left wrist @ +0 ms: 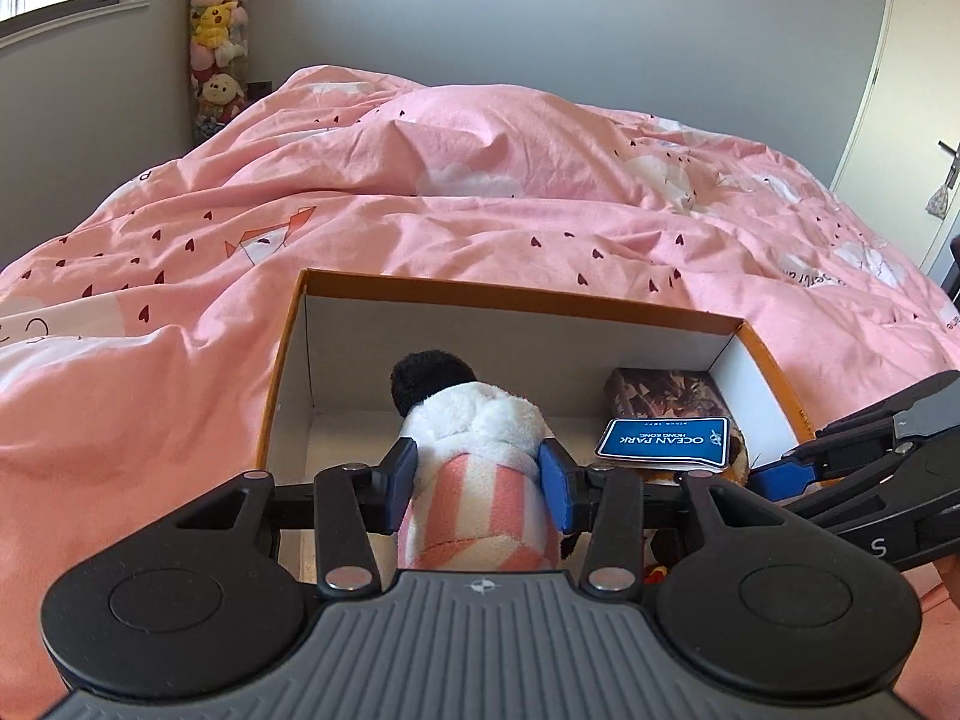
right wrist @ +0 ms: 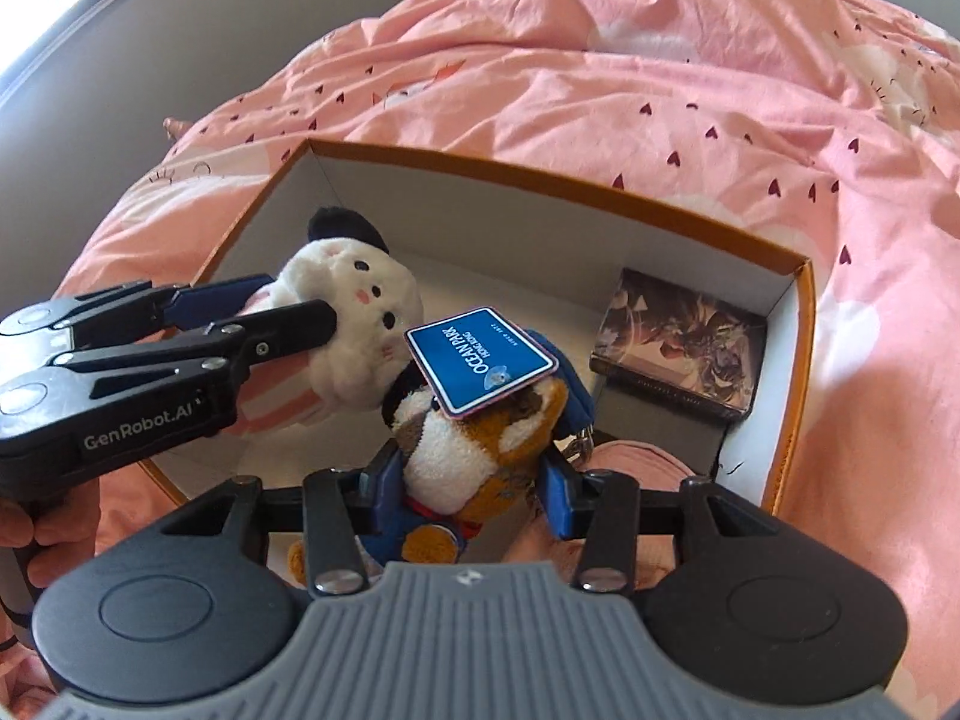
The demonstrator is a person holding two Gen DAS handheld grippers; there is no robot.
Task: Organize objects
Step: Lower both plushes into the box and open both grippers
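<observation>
An open orange-rimmed box (left wrist: 528, 299) (right wrist: 540, 180) with white inner walls sits on the pink bed. My left gripper (left wrist: 477, 486) (right wrist: 270, 312) is shut on a white plush toy (left wrist: 474, 438) (right wrist: 354, 324) with a black tuft and a pink-striped body, held over the box's left half. My right gripper (right wrist: 465, 501) (left wrist: 780, 474) is shut on a brown, white and orange plush animal (right wrist: 468, 450) carrying a blue "Ocean Park" tag (right wrist: 480, 363) (left wrist: 663, 444), held over the box's middle. A dark illustrated card box (left wrist: 663, 393) (right wrist: 684, 354) lies in the box's far right corner.
The rumpled pink duvet (left wrist: 480, 180) (right wrist: 660, 72) covers the bed all around the box. A column of stuffed toys (left wrist: 217, 36) hangs in the far left corner by a window. A white door (left wrist: 918, 90) stands at the right.
</observation>
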